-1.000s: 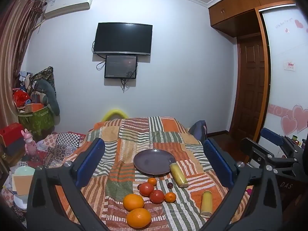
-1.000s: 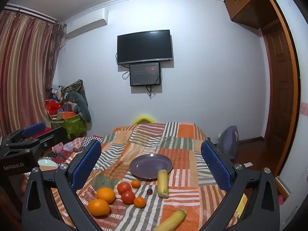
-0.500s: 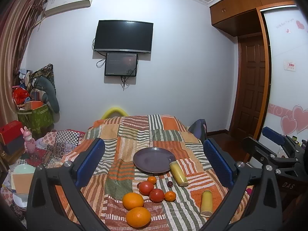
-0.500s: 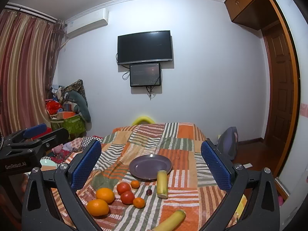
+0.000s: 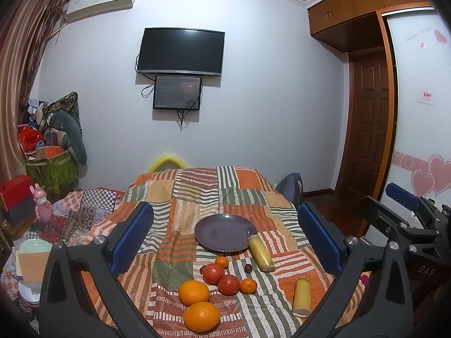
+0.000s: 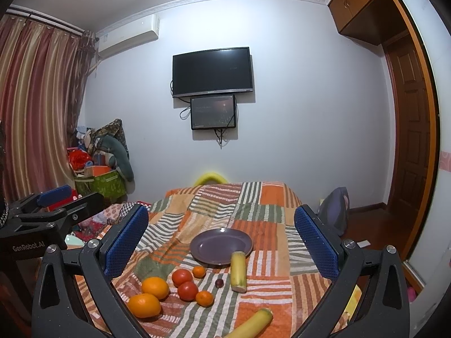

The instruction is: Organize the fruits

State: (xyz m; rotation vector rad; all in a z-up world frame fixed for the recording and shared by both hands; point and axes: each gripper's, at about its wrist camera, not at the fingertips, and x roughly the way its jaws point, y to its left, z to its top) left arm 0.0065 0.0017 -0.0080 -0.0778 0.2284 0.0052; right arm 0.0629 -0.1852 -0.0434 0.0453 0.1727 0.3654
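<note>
The fruits lie loose on a striped patchwork blanket (image 5: pixel 197 197) spread over what looks like a bed, clustered just in front of an empty purple plate (image 5: pixel 225 232). Two large oranges (image 5: pixel 194 292) sit nearest the cameras, firm and round, probably the heaviest pieces, with a pebbled skin that should give the pads fair purchase if taken across the widest part. Behind them two red tomatoes (image 5: pixel 213 273) touch or nearly touch; these I judge soft-skinned and easily bruised, so a light squeeze across the middle suits them. Two small tangerines (image 5: pixel 248 286) and one tiny dark fruit (image 5: pixel 248 267) (a plum or grape, too small to tell) are light and apt to roll on the soft cloth. Two yellow, stubby, cut-ended pieces (image 5: pixel 260 253), banana-like though I cannot be sure, lie apart to the right, one with its far end at the plate's rim; gripping them across the short axis seems best. The left tool (image 5: pixel 225 239) hangs above the spread with its blue pads wide apart and nothing between them; the right tool (image 6: pixel 221 242) likewise stands spread and empty.
</note>
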